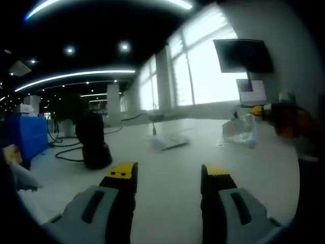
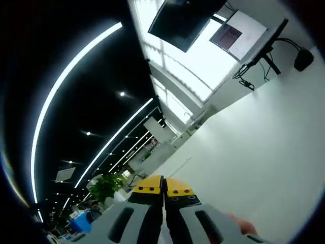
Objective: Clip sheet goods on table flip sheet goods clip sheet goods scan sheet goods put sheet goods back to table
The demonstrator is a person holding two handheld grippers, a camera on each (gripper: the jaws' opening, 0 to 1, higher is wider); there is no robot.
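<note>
Counter [image 1: 167, 168] white, we see left gripper [image 1: 168, 178] jaws apart above it; right gripper [image 2: 163, 189] jaws together, tilted; clear sheet goods [image 1: 238, 131] lying far right.

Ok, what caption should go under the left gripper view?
Open tongs hover over a white table, facing a clear sheet pack.

My jaw tips were yellow w/ grey bodies; table [image 1: 167, 168] white, bin [image 1: 25, 134] blue, sheet goods [image 1: 238, 131] clear.
</note>
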